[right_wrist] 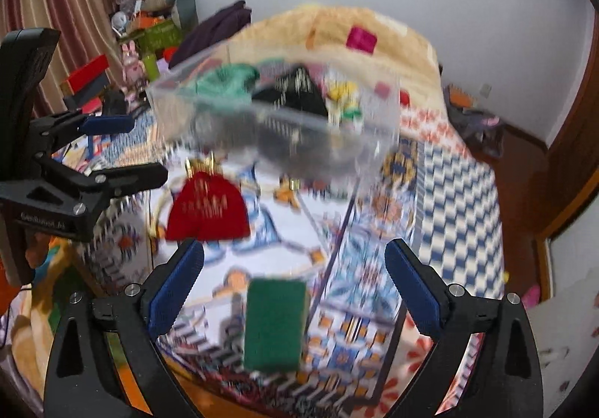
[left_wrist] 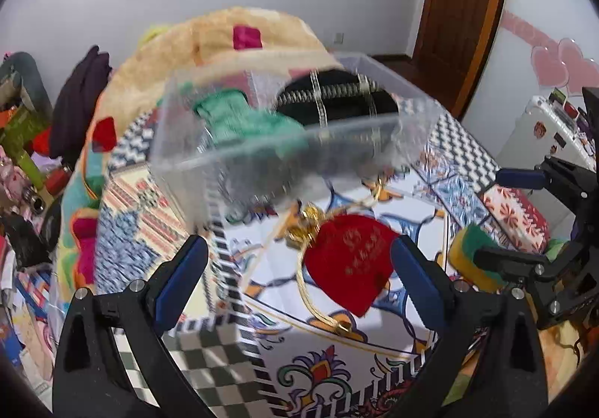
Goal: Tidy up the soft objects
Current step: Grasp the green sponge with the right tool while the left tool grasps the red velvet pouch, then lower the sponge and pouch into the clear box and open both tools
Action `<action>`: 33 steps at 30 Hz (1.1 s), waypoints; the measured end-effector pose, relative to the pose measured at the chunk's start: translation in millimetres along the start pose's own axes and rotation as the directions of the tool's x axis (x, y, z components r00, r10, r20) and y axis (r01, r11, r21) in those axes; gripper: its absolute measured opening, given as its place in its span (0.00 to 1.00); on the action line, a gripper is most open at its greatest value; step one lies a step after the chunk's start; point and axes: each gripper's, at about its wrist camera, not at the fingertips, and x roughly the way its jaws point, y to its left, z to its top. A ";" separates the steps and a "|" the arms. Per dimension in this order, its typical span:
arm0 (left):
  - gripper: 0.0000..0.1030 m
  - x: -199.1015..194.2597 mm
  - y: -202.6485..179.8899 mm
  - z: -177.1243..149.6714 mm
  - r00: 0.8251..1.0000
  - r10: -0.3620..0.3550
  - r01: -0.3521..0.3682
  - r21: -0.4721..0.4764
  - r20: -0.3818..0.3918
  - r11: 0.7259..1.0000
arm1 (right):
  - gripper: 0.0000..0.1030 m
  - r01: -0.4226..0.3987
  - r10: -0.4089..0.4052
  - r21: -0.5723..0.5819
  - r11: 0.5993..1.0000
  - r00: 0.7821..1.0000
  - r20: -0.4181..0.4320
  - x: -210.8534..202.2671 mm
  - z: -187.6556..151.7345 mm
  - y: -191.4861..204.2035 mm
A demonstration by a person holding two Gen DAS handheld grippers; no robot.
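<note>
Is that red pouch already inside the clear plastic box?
No, the red pouch lies on the patterned cloth in front of the clear box, between the left gripper's open fingers.

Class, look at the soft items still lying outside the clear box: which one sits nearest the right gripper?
The green sponge, lying between the open right gripper fingers. The red pouch lies farther off, nearer the left gripper.

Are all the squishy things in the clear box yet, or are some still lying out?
Partly done. The clear box already holds a green cloth and a black striped item. Both the left gripper and the right gripper are open, holding nothing. The red pouch and the green sponge still lie outside.
</note>
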 end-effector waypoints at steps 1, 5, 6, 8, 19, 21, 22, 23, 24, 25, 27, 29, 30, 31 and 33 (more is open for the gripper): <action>0.96 3.2 -2.3 -2.5 1.000 -0.006 0.006 0.003 -0.011 1.000 | 0.94 -0.009 0.009 0.008 1.000 1.000 -0.016 2.7 -4.2 -1.1; 0.86 10.7 -9.0 -9.0 0.999 -0.022 0.022 0.012 -0.027 1.000 | 0.76 -0.046 0.047 0.026 0.999 0.996 -0.078 10.1 -17.3 -3.5; 0.84 13.0 -10.2 -9.7 0.999 -0.028 0.029 0.013 -0.036 0.999 | 0.68 -0.053 0.056 0.028 0.998 0.995 -0.086 11.4 -19.3 -3.2; 0.78 19.5 -12.5 -10.0 0.998 -0.042 0.042 0.012 -0.054 0.999 | 0.59 -0.067 0.070 0.029 0.997 0.993 -0.098 12.9 -21.0 -2.9; 0.20 39.4 -26.4 -11.1 0.995 -0.056 0.060 0.051 -0.083 0.997 | 0.31 -0.070 0.070 -0.009 0.997 0.996 -0.054 6.8 -24.4 9.5; 0.17 36.4 -23.9 -11.3 0.995 -0.060 0.064 0.044 -0.075 0.997 | 0.31 -0.063 0.063 0.000 0.998 0.997 -0.035 4.6 -20.5 6.9; 0.16 32.2 -21.7 -11.1 0.996 -0.059 0.061 0.042 -0.064 0.997 | 0.31 -0.060 0.060 0.003 0.998 0.998 -0.028 3.3 -18.1 6.1; 0.12 28.1 -20.1 -10.1 0.997 -0.059 0.061 0.041 -0.054 0.997 | 0.31 -0.057 0.057 0.006 0.998 0.998 -0.019 1.8 -16.6 5.4; 0.11 24.3 -18.8 -8.7 0.997 -0.061 0.063 0.038 -0.042 0.997 | 0.31 -0.052 0.052 0.010 0.999 0.999 -0.006 -0.6 -13.0 4.5; 0.10 20.4 -17.4 -7.5 0.998 -0.061 0.062 0.034 -0.030 0.997 | 0.31 -0.049 0.049 0.012 0.999 0.999 0.004 -1.0 -10.5 3.2; 0.09 10.7 -14.8 -4.2 0.998 -0.057 0.057 0.031 0.000 0.998 | 0.31 -0.038 0.038 0.019 0.999 0.999 0.027 -6.0 -6.7 0.8; 0.09 -0.2 -11.7 -0.1 0.998 -0.056 0.055 0.028 0.031 0.998 | 0.31 -0.033 0.032 0.026 0.999 0.998 0.050 -10.4 -0.9 -2.0; 0.09 -5.8 -10.7 2.6 0.997 -0.057 0.056 0.026 0.048 0.998 | 0.31 -0.030 0.028 0.030 0.999 0.998 0.064 -12.9 2.2 -4.0; 0.09 -11.4 -9.5 5.5 0.996 -0.057 0.055 0.025 0.063 0.998 | 0.31 -0.026 0.023 0.035 0.999 0.997 0.080 -15.2 7.4 -5.6; 0.09 -21.7 -6.9 11.5 0.994 -0.058 0.056 0.019 0.092 0.998 | 0.31 -0.020 0.015 0.043 0.999 0.994 0.111 -21.3 16.0 -7.8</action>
